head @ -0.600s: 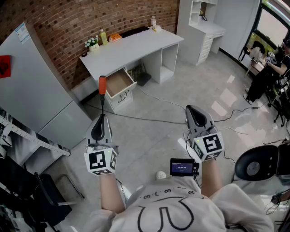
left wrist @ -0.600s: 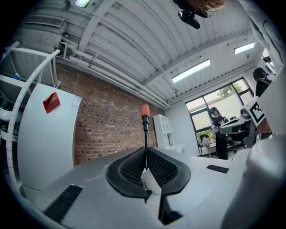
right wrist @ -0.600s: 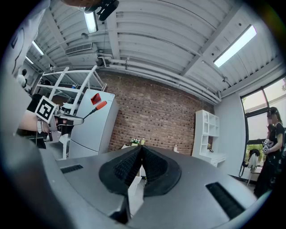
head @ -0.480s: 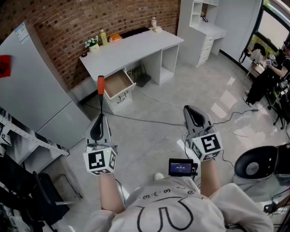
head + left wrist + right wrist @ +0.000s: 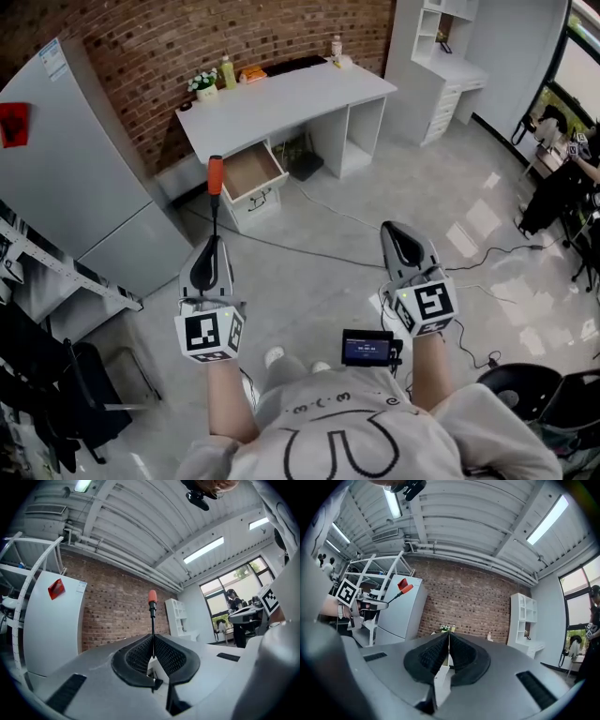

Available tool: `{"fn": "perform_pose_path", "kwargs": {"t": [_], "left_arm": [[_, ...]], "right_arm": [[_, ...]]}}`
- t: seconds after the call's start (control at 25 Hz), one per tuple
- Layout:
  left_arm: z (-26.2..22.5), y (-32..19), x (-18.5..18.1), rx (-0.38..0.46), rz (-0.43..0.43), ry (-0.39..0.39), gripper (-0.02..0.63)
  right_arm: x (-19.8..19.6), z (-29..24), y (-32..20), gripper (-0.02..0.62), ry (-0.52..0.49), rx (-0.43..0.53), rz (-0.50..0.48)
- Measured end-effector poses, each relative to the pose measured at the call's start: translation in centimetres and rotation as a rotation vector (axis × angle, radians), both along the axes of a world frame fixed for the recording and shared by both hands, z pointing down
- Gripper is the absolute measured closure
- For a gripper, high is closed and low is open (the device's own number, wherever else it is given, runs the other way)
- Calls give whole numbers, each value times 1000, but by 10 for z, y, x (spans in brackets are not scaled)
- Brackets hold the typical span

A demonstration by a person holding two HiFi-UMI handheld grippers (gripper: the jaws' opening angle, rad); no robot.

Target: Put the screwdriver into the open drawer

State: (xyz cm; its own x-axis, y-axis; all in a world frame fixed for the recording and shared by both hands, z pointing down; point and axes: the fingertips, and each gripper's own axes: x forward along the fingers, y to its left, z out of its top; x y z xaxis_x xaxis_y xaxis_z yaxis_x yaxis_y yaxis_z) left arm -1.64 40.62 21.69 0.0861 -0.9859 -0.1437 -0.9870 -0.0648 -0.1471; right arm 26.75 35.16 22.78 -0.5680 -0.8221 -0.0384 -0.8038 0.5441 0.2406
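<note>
Between the pads of the left gripper [image 5: 212,246], the screwdriver [image 5: 215,202] is clamped by its shaft and projects straight out along the jaws. Its tip is hidden; the orange handle stands clear. Right gripper [image 5: 397,231]: jaws pressed together, holding nothing. The open drawer [image 5: 248,171] under the white desk [image 5: 281,89] lies well ahead, contents indistinct. Bare floor [image 5: 319,281] separates it from both grippers; a refrigerator [image 5: 84,159] bounds the left.

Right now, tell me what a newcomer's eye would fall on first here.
The orange-handled screwdriver, standing straight up from the shut left tongs at the head view's left. Beyond it, the open drawer under the white desk against the brick wall. The right tongs are shut and empty.
</note>
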Motion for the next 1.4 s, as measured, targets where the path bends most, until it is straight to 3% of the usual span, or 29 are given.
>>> {"fn": "perform_pose_path", "kwargs": {"t": [0.52,1.04,1.4], "left_arm": [[5,-61,-19,8,32,-23,584],[11,-189,-85,-21,41,-5,584],[36,-270,-148,-78,37,41,584]], "right_arm": [[-9,10,-49,575,-42,-4,46],[-73,1,-172,575,-23,-11,65],[-140,15,-251,575,7,-60,56]]}}
